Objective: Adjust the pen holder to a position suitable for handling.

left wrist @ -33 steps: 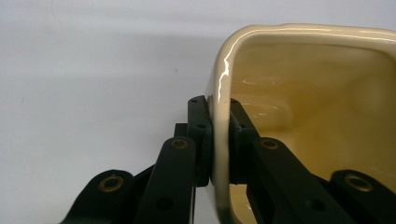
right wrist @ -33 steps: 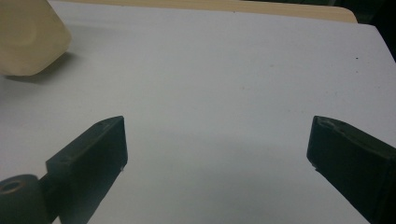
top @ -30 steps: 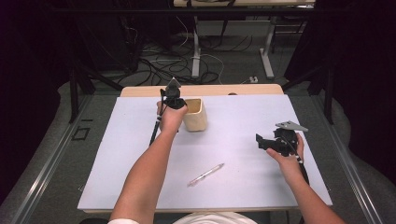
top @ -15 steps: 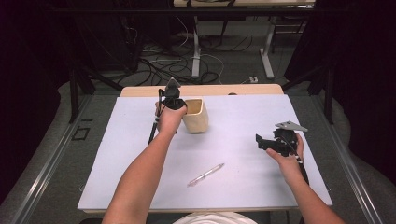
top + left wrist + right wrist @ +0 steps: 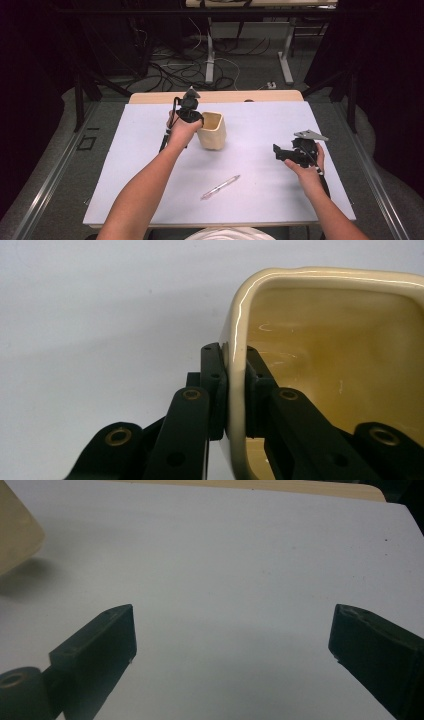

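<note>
While the person sits at the near side of the white table, each hand holds a black gripper. The left gripper is at the far side of the table, a bit left of the middle. It points down at a cream cup that looks a little square at the top. Its two jaws are squeezed tight on the cup's wall, right at the rim. One jaw is outside the cup and one jaw is inside it. From the left gripper's own camera you can look down into the cup, and the shiny rim sits between the two black pads. The inside looks yellow and has nothing in it that I can see. I cannot tell if the bottom of the cup sits on the table or is lifted a tiny bit.

The right gripper is well apart from the cup, over on the right side of the table. The hand holds it low, and it points left toward the middle. Its jaws are spread wide apart, with nothing between them but bare white table. In its own camera, a bit of the cup peeks in at the top left corner.

A clear pen lies flat on the table, closer to the person, between the two arms. It is not touching the cup or either gripper.
</note>
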A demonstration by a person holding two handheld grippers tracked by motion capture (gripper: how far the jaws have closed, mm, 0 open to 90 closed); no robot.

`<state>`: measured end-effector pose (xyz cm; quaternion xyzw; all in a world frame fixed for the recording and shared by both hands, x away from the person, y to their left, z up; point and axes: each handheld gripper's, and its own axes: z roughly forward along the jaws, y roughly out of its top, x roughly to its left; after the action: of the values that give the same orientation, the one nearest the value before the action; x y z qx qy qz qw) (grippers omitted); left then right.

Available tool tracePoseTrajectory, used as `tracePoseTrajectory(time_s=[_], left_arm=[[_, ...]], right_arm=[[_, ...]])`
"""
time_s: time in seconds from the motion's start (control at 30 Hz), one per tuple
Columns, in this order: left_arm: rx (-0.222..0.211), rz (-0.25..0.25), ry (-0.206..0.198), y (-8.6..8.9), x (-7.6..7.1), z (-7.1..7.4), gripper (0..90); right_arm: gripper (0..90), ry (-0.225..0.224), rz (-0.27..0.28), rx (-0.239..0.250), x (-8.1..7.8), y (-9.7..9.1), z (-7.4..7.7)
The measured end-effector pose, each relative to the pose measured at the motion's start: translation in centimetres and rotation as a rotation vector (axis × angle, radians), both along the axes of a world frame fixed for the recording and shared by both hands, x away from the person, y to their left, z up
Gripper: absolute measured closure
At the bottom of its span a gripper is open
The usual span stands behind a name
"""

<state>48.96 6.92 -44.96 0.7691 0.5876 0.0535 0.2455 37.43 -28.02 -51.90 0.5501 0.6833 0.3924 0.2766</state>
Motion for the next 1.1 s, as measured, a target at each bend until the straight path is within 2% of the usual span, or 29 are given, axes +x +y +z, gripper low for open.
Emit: tracePoseTrajectory(time_s=[0.3, 0.5, 0.67, 0.7, 0.83, 1.1], left_arm=[[0.015, -0.015, 0.019, -0.3, -1.2, -0.5, 83.6], [0.01, 0.034, 0.032, -0.3, -2.4, -0.6, 83.5], [0.008, 0.04, 0.035, -0.5, -3.0, -0.6, 83.4], [0.006, 0.038, 0.047, -0.6, -3.2, -0.8, 83.3], [0.015, 0.038, 0.061, -0.8, -3.4, -1.0, 83.3], [0.033, 0.078, 0.087, -1.2, -3.6, -1.6, 83.1]], right_arm=[[4.6, -0.004, 0.0, 0.003, 0.0, -0.1, 0.0], [4.6, -0.001, -0.009, 0.005, -0.1, -0.1, 0.1], [4.6, -0.001, -0.006, 0.001, -0.1, -0.1, 0.1], [4.6, 0.001, -0.005, -0.001, -0.1, -0.1, 0.1], [4.6, -0.005, -0.002, 0.0, 0.0, -0.1, 0.1], [4.6, -0.001, -0.009, 0.006, -0.1, -0.1, 0.1]])
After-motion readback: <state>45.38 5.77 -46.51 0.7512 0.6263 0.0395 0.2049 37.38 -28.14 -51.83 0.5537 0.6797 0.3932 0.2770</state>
